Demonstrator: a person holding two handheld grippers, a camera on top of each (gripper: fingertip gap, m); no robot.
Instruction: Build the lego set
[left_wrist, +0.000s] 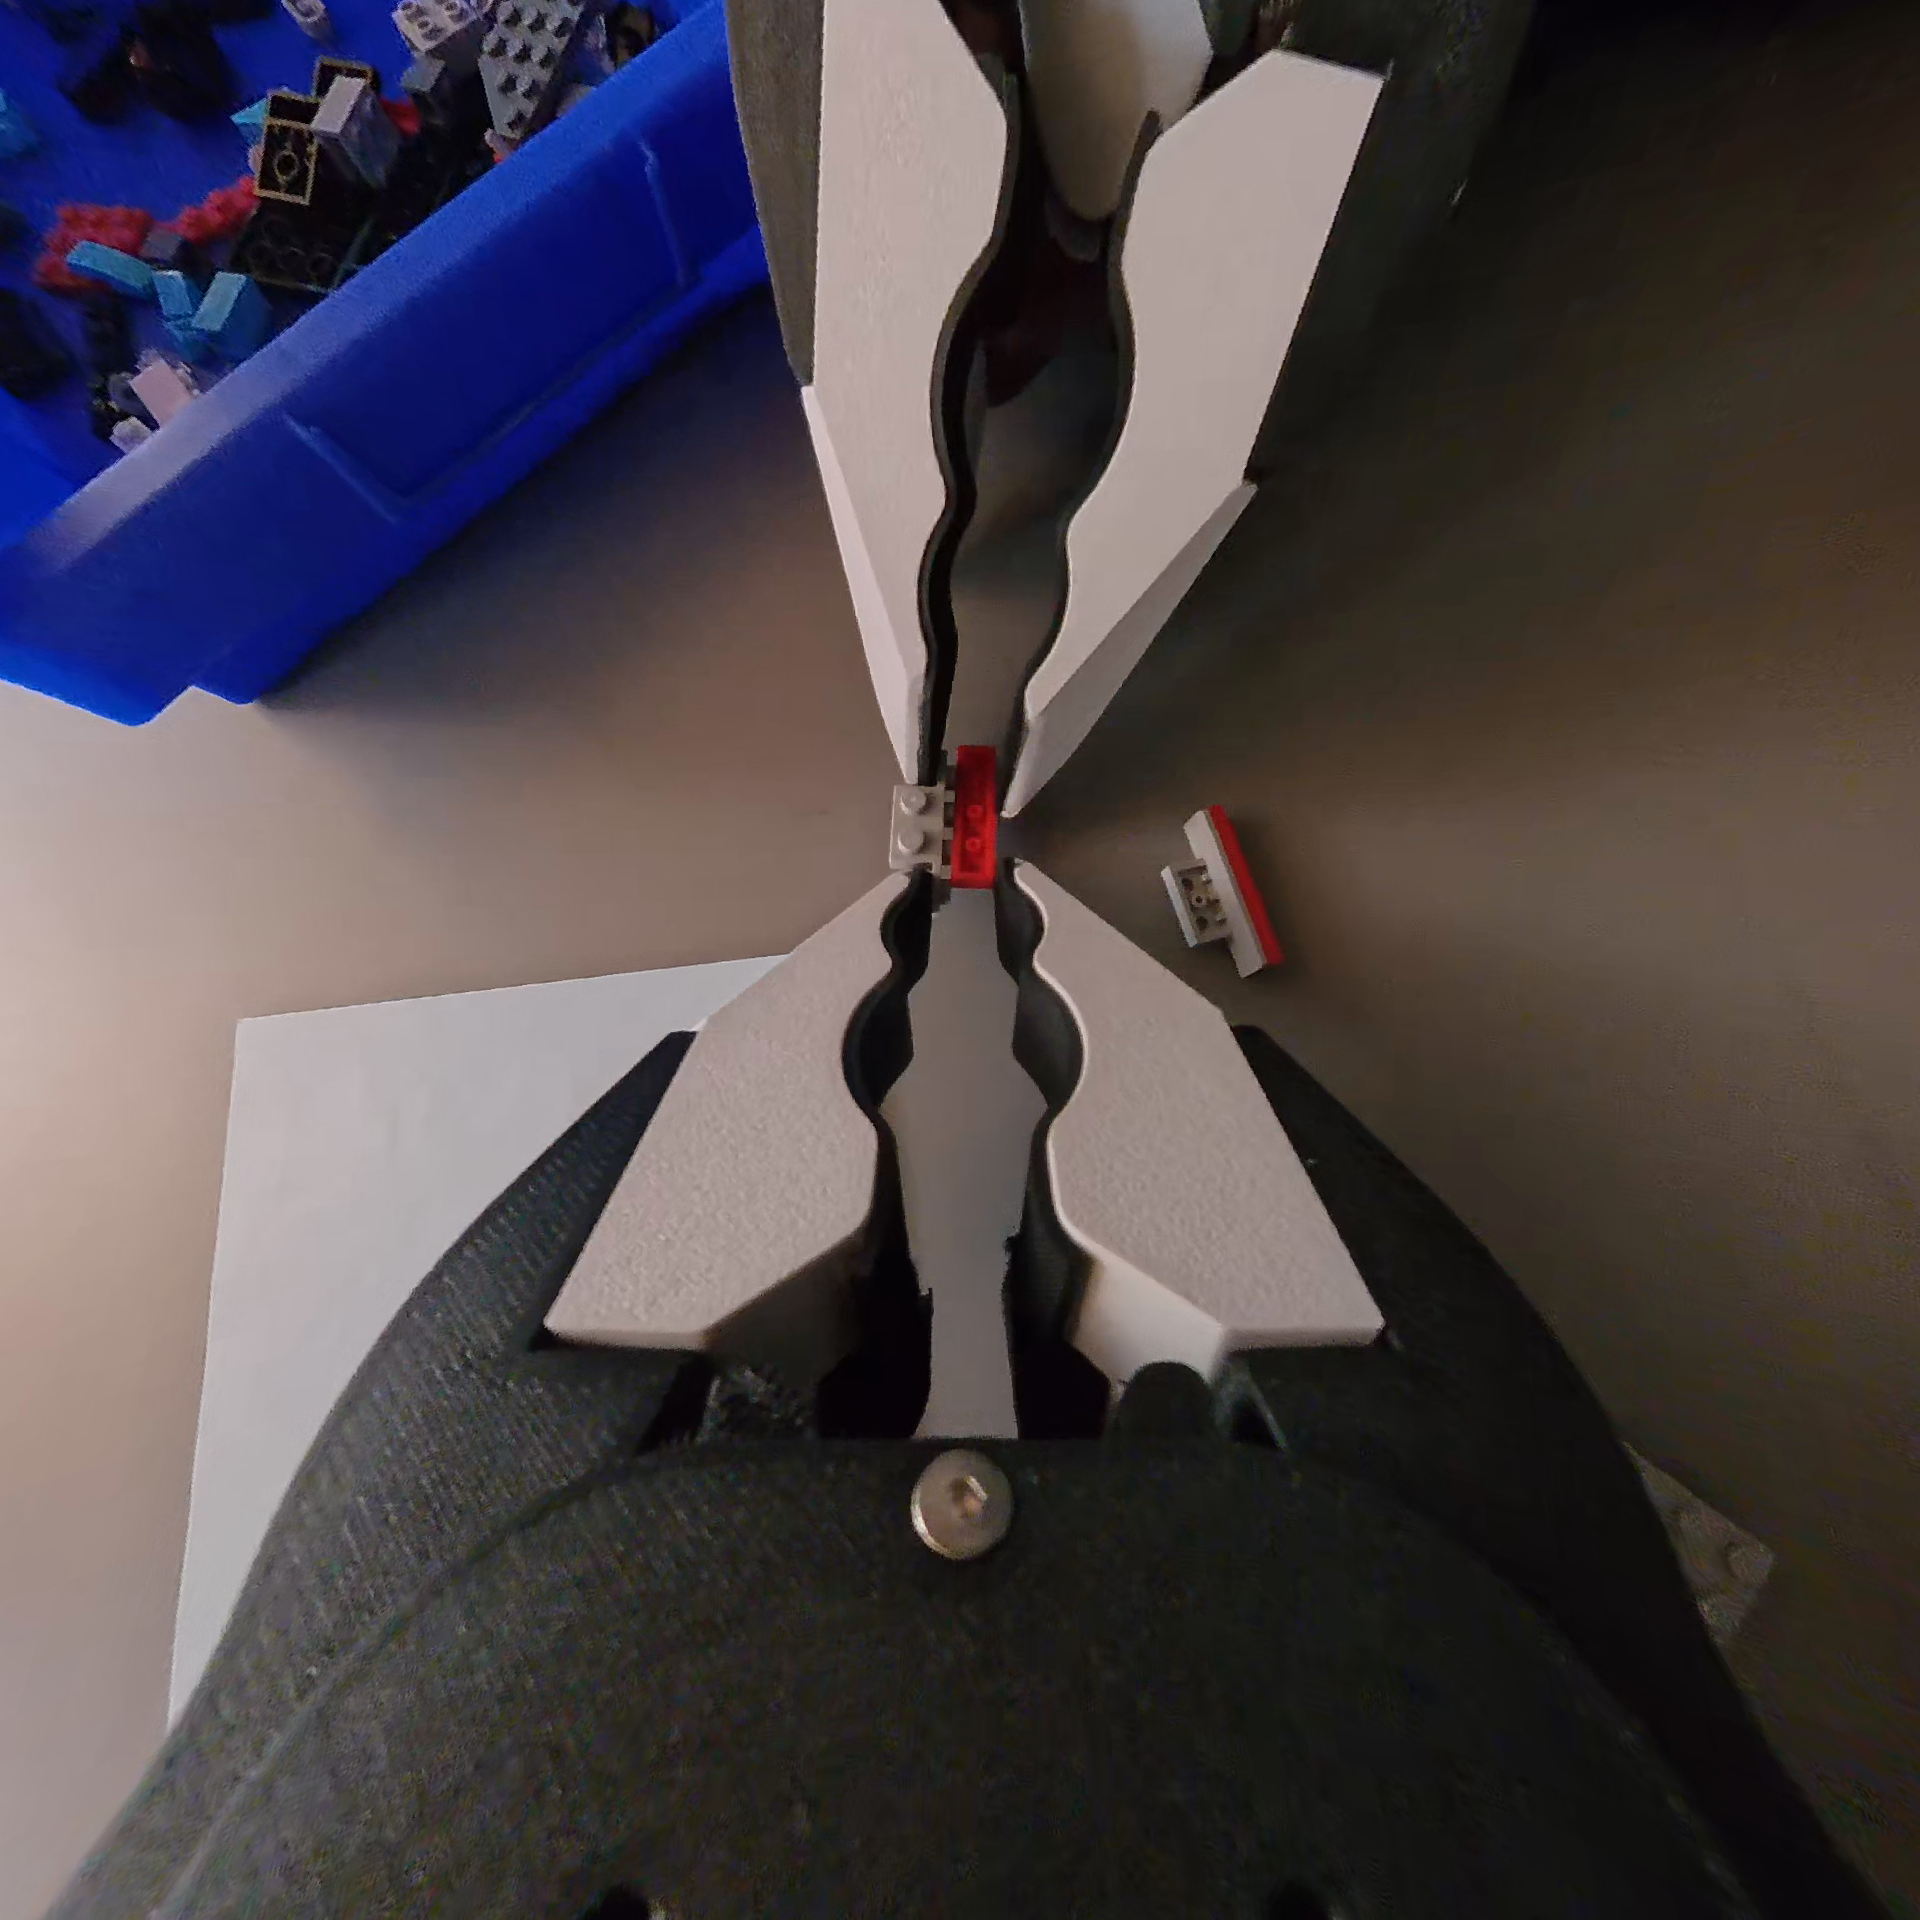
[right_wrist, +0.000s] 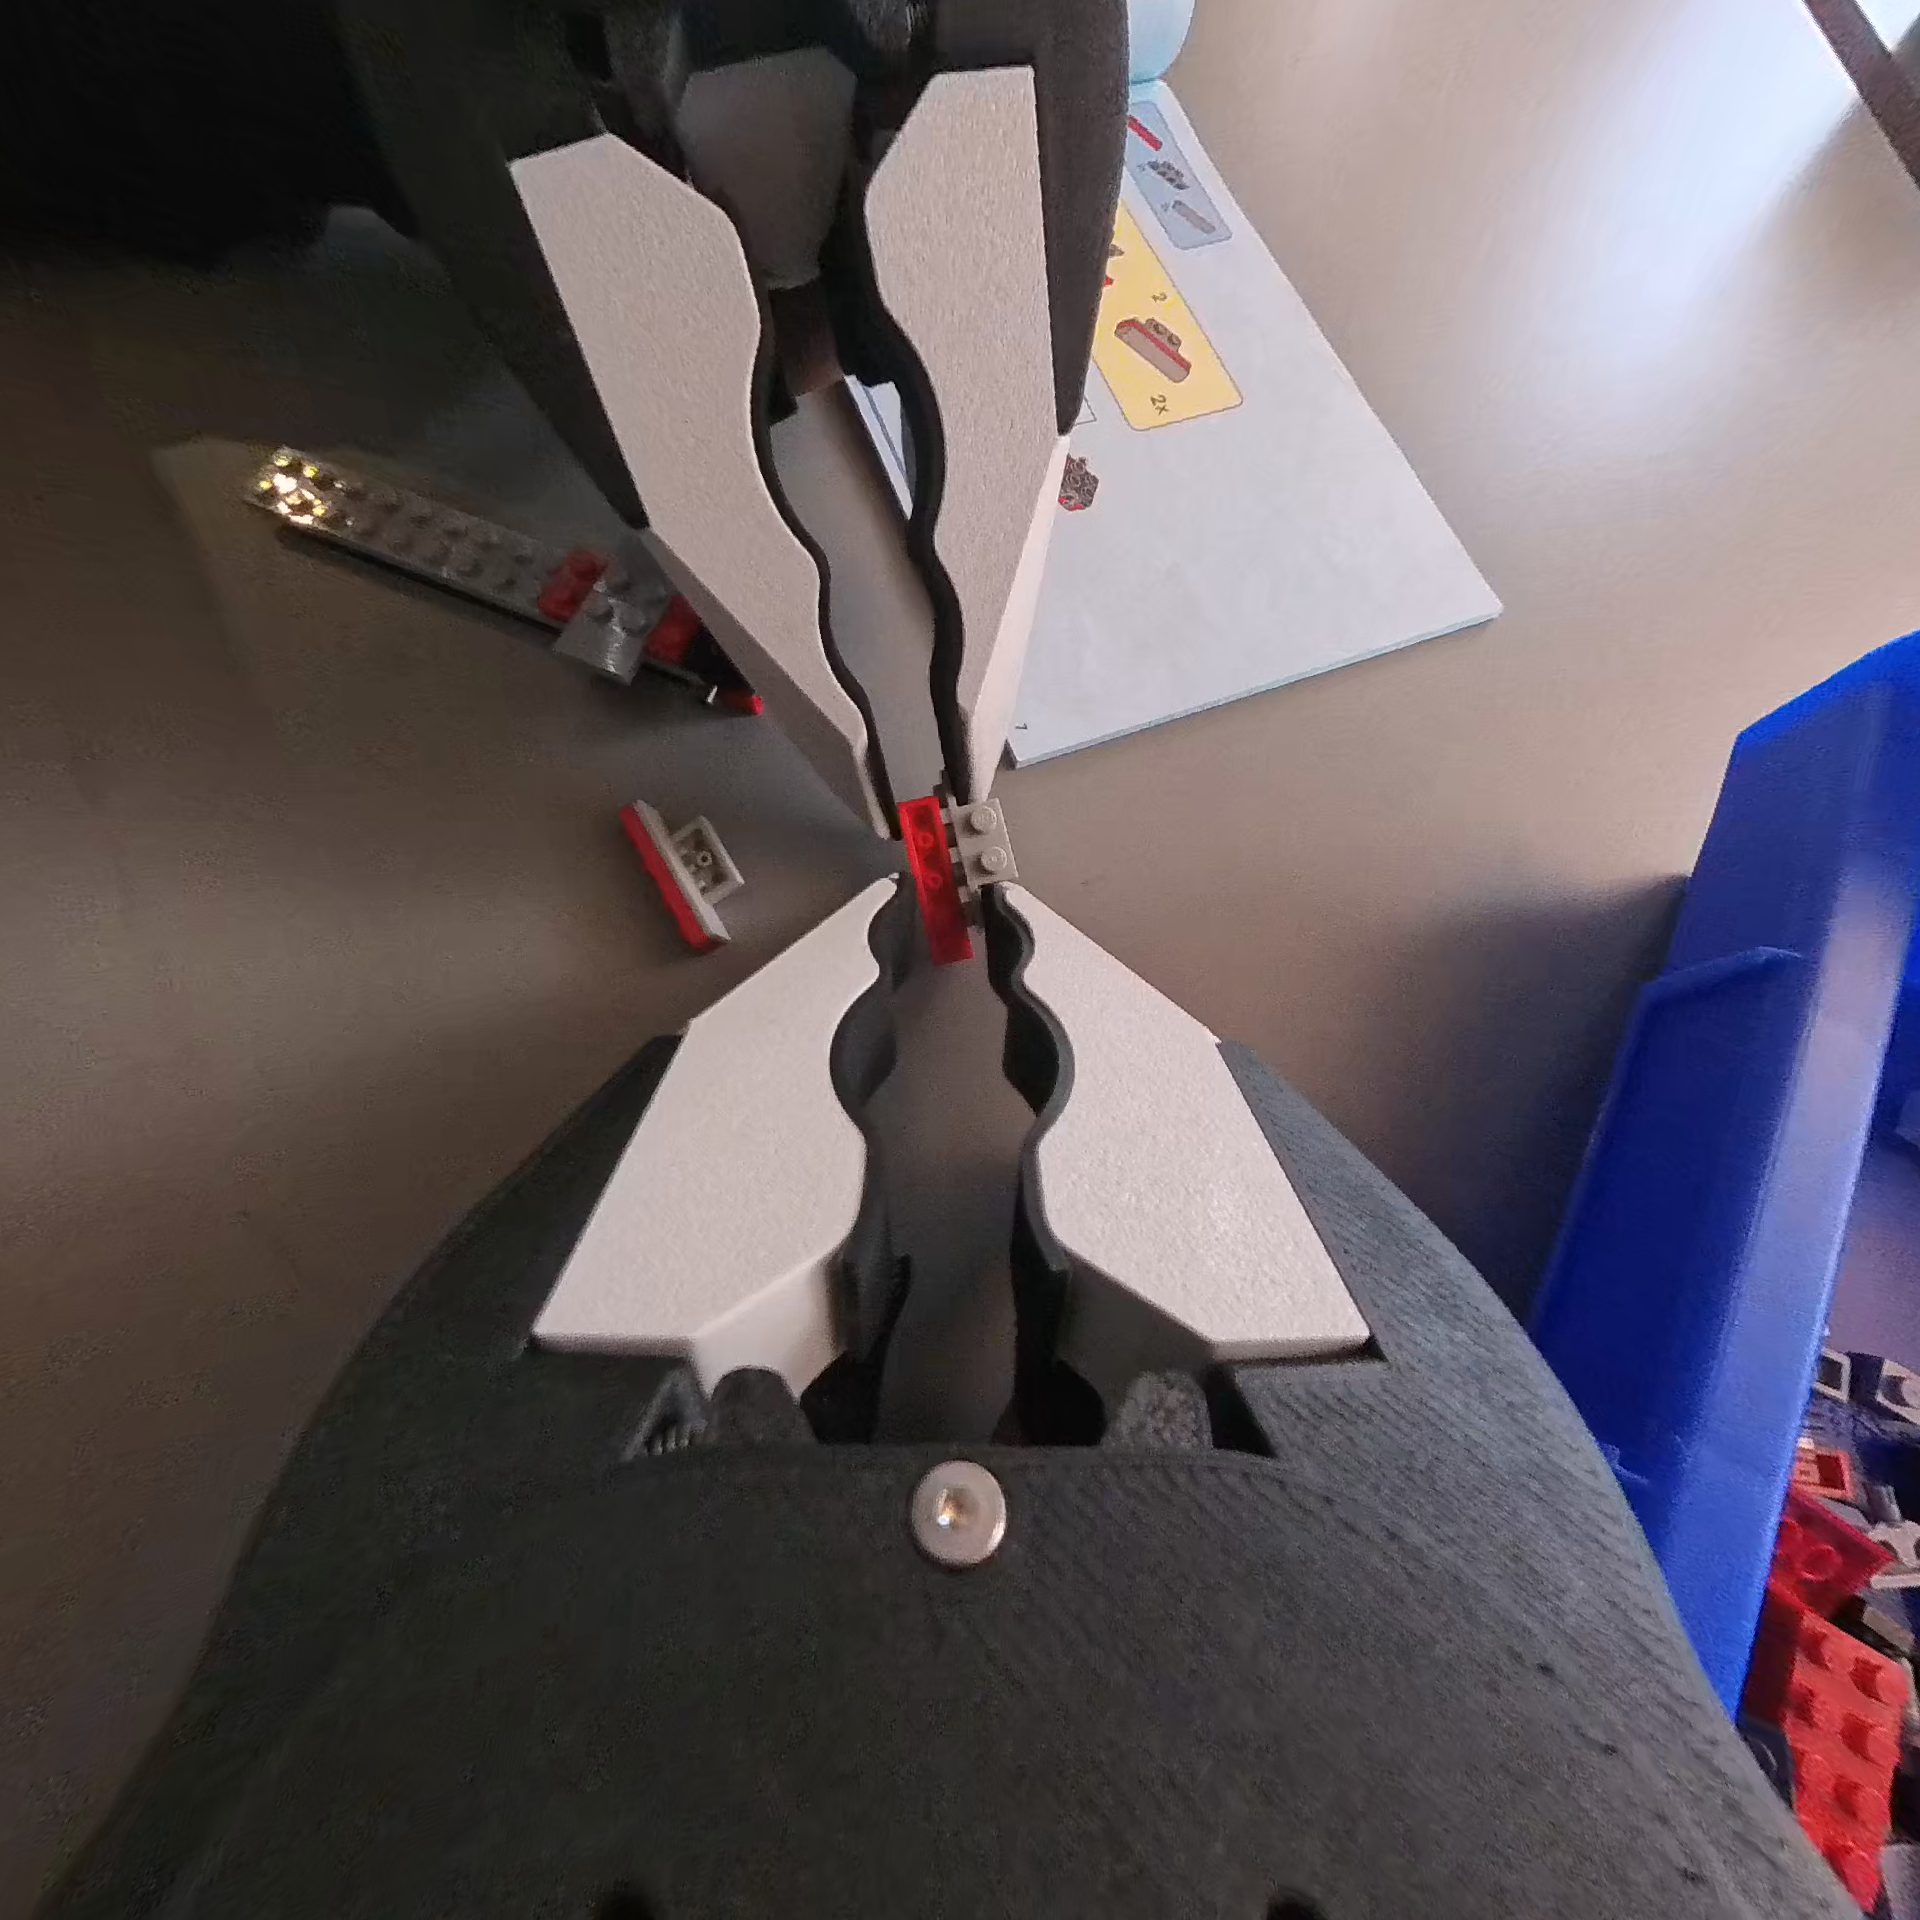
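A small build of a red plate (left_wrist: 975, 821) and a grey studded piece (left_wrist: 914, 831) hangs above the table between both grippers, which meet tip to tip. My left gripper (left_wrist: 968, 881) is shut on its near end. The right gripper (left_wrist: 966, 790) comes from the far side and is shut on the other end. In the right wrist view the same red plate (right_wrist: 935, 883) and grey piece (right_wrist: 985, 840) sit between my right gripper (right_wrist: 940, 888) and the left gripper (right_wrist: 928, 805). A second red-and-grey build (left_wrist: 1226, 894) (right_wrist: 681, 873) lies on the table.
A blue bin (left_wrist: 364, 468) (right_wrist: 1714, 1039) holds several loose bricks. A long grey plate with red and grey pieces (right_wrist: 468, 561) lies on the dark table. An instruction booklet (right_wrist: 1247, 468) lies behind the left gripper. A white sheet (left_wrist: 416, 1195) lies under my left gripper.
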